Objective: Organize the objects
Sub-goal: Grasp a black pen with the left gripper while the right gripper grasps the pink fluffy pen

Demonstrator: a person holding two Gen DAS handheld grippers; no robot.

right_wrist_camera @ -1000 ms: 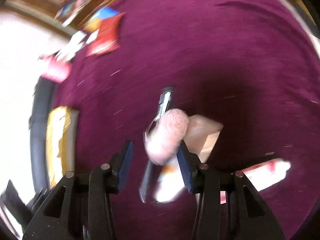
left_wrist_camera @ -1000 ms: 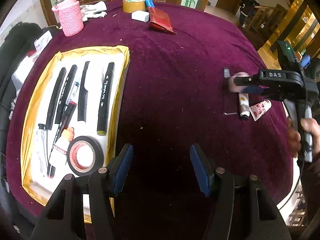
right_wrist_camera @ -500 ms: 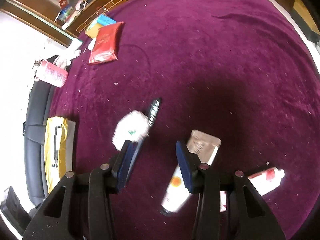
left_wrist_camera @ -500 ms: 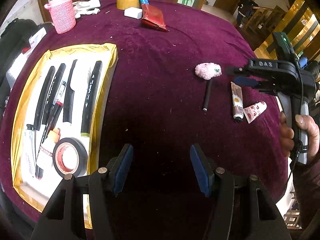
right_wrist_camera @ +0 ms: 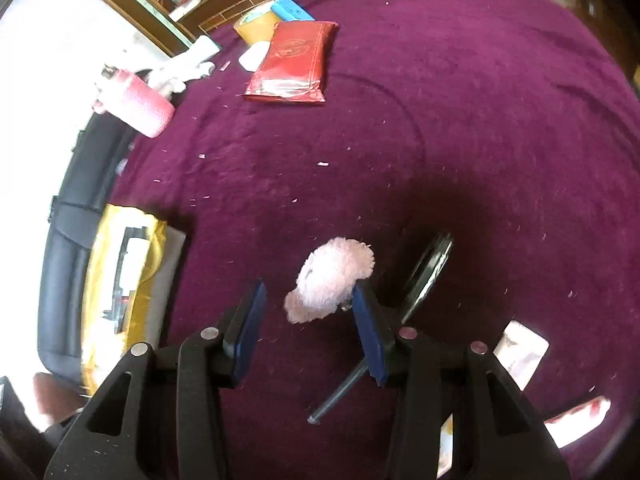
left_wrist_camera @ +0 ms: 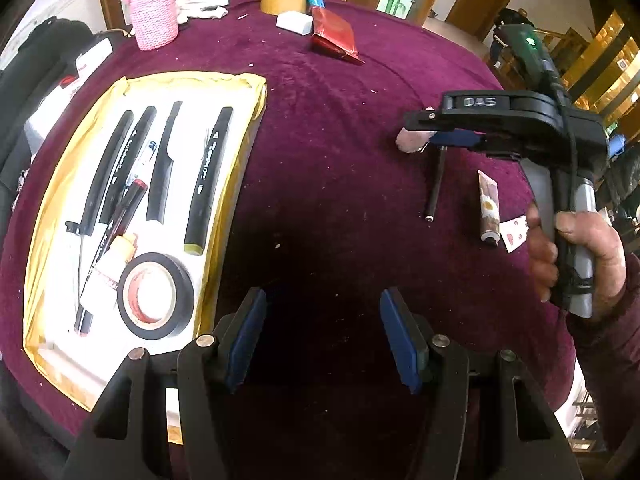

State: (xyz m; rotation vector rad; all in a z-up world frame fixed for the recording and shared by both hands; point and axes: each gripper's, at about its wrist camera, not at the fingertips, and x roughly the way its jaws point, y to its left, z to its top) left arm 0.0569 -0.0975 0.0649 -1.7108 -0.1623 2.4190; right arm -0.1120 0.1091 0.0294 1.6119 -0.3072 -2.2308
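A fluffy pink pompom [right_wrist_camera: 332, 280] lies on the maroon tablecloth next to the top end of a black pen [right_wrist_camera: 428, 272]. My right gripper [right_wrist_camera: 308, 308] is open above it; the pompom sits close to the right pad, with a gap to the left pad. In the left wrist view a hand holds the right gripper [left_wrist_camera: 428, 132] over the pompom [left_wrist_camera: 410, 142] and the pen [left_wrist_camera: 435, 184]. My left gripper [left_wrist_camera: 322, 312] is open over bare cloth with nothing between its fingers. A gold-lined tray [left_wrist_camera: 240, 80] on the left holds several black markers [left_wrist_camera: 208, 176] and a black tape roll [left_wrist_camera: 154, 296].
Two small tubes [left_wrist_camera: 489, 208] [left_wrist_camera: 514, 234] lie right of the pen. At the back stand a pink knitted cup [left_wrist_camera: 154, 20], a yellow tape roll [left_wrist_camera: 282, 0], a white block [left_wrist_camera: 294, 22] and a red packet [left_wrist_camera: 334, 36]. Black seat at left [right_wrist_camera: 68, 264].
Half a second ago the right gripper hung to the right of the pompom; it has swung left and now stands over it. The left gripper has barely moved and stays open.
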